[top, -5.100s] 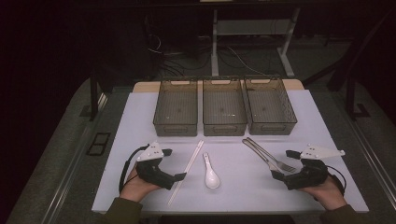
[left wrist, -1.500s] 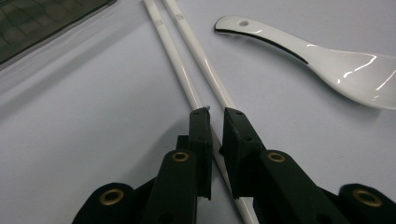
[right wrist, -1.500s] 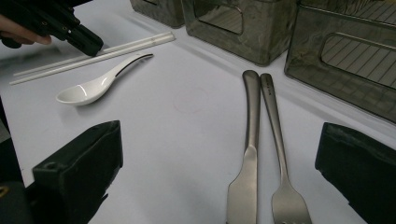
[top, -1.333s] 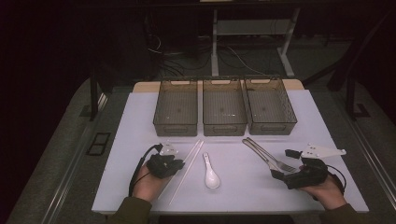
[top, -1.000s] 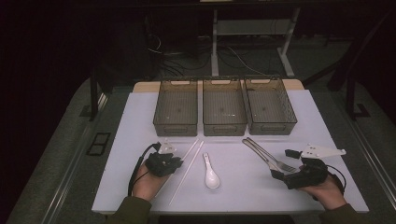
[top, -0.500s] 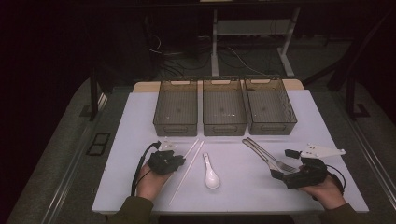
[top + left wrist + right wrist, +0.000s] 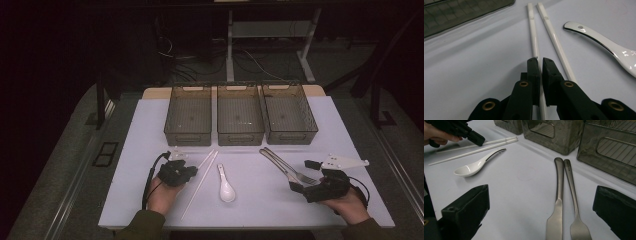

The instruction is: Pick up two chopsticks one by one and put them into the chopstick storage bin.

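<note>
**Pinching one chopstick while the other gripper waits open**

Covering most of the high view is the white table (image 7: 150, 150), with dark floor around it. At its far side stand three grey see-through bins in a row, touching each other: the left bin (image 7: 188, 116), the middle bin (image 7: 239, 115) and the right bin (image 7: 289, 114). All three look empty.

Next in size are the two grippers, each held by a hand at the near edge. The right gripper (image 7: 299, 176) rests on the table at the right, and in its own view its jaws stand wide apart with nothing between them; the knife (image 7: 556, 207) and the fork (image 7: 574, 205) lie side by side on the table in the gap ahead, not touched. The left gripper (image 7: 540, 62) is low over the table at the left, its jaws nearly closed around the left chopstick (image 7: 533, 35), which passes between them. The right chopstick (image 7: 555, 42) lies just beside it, free, running past the outside of the jaw.

A white ceramic spoon (image 7: 225, 184) lies between the chopsticks and the metal cutlery, its bowl toward the person.
</note>
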The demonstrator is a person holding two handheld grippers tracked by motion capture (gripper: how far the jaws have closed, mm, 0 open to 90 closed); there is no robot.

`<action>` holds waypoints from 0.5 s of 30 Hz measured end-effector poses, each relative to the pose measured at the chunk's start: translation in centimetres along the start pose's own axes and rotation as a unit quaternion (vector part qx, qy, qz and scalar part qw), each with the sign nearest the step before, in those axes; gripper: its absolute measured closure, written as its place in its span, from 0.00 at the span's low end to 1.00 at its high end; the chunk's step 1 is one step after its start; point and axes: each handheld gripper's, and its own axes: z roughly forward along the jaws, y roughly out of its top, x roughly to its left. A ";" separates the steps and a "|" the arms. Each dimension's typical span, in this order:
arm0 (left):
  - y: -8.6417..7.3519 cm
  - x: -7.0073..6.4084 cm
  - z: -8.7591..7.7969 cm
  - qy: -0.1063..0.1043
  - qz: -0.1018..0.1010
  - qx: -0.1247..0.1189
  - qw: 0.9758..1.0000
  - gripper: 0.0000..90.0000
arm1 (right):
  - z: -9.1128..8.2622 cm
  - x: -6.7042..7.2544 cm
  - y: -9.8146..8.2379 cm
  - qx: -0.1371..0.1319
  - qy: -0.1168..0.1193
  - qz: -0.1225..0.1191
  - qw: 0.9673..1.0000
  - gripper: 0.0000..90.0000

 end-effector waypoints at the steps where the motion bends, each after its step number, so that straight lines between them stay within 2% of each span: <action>1: 0.0 0.0 0.0 0.000 0.003 0.002 1.000 0.93 | 0.0 0.0 0.0 0.000 0.000 0.001 1.000 0.01; 3: 0.1 -0.2 0.0 -0.005 0.010 0.002 1.000 0.93 | 0.0 0.0 0.0 0.001 0.000 0.001 1.000 0.01; 6: 0.2 -0.4 0.1 0.003 0.020 0.005 1.000 0.93 | 0.0 0.0 0.0 0.000 0.001 0.001 1.000 0.01; 15: 0.2 0.0 -0.3 -0.004 0.008 -0.007 1.000 0.93 | 0.0 0.0 0.0 0.000 0.000 0.002 1.000 0.01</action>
